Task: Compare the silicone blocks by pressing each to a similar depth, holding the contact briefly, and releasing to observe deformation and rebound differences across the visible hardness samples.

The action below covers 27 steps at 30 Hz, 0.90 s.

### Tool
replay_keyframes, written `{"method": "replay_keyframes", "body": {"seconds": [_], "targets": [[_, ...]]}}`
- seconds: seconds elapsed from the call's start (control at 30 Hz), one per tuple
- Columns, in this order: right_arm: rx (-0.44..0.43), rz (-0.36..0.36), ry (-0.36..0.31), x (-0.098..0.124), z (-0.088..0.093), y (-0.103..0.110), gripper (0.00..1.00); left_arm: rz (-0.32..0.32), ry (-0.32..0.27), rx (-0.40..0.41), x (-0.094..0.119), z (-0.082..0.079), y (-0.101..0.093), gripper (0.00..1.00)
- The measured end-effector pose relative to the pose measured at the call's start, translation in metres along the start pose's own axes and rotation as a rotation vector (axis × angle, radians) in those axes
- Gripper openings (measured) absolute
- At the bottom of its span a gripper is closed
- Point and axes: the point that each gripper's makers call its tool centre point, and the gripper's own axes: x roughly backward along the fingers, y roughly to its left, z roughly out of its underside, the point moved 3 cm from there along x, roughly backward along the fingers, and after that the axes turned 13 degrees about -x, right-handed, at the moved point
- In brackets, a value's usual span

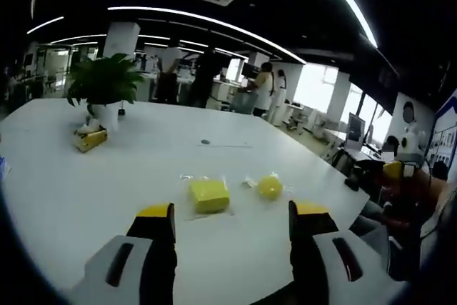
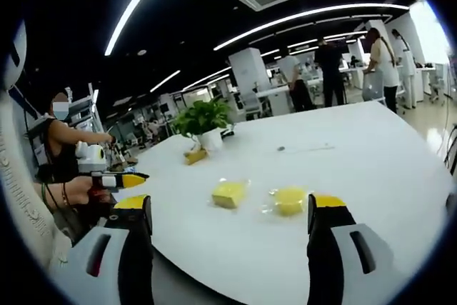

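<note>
Two yellow silicone samples, a square block [image 1: 209, 195] and a rounder piece [image 1: 270, 187], lie on clear film near the white table's [image 1: 107, 176] front edge, within reach. The left gripper [image 1: 232, 223] and right gripper [image 2: 228, 223] hover short of them, jaws apart, pressing nothing yet.

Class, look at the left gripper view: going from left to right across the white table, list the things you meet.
Yellow packet → potted plant → square yellow block → round yellow block.
</note>
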Motion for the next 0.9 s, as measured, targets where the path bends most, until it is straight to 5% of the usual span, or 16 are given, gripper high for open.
{"method": "replay_keyframes", "body": {"seconds": [0.43,0.9], "targets": [[-0.012,0.003,0.011,0.007,0.003,-0.007,0.82,-0.016,0.005,-0.053,0.021,-0.011,0.012,0.7],[-0.056,0.027,-0.01,0.005,0.005,-0.011,0.82,-0.054,0.023,-0.013,0.021,-0.009,0.025,0.7]]}}
